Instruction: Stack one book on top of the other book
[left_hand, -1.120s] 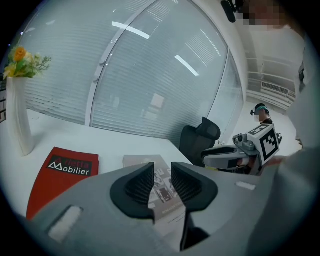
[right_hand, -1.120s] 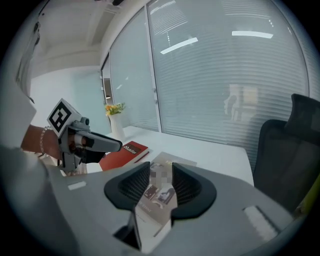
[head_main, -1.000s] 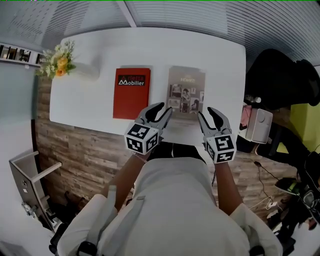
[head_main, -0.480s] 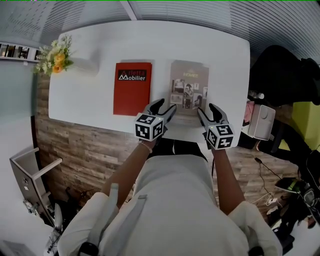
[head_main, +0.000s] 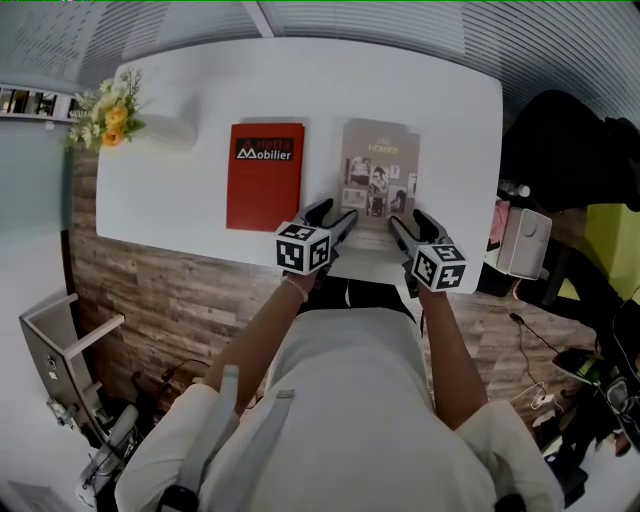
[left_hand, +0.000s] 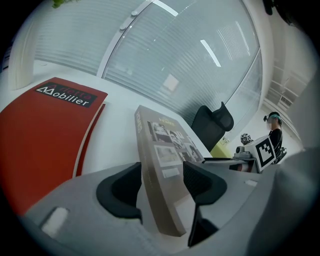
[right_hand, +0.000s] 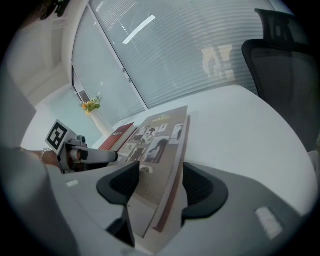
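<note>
Head view: vase (head_main: 168, 131) holds flowers (head_main: 108, 108) (near the red book (head_main: 264, 180)).

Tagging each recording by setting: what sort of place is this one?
Probably an office or meeting room: a white table, ribbed glass partition walls behind it, and a black office chair beside it.

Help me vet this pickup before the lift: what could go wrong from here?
1. The left gripper and right gripper have just been opening; each has a near corner of the grey book between unpressed pads. A grip only at that end may let the far end sag or slip.
2. The red book lies close alongside; a low carry could shove it.
</note>
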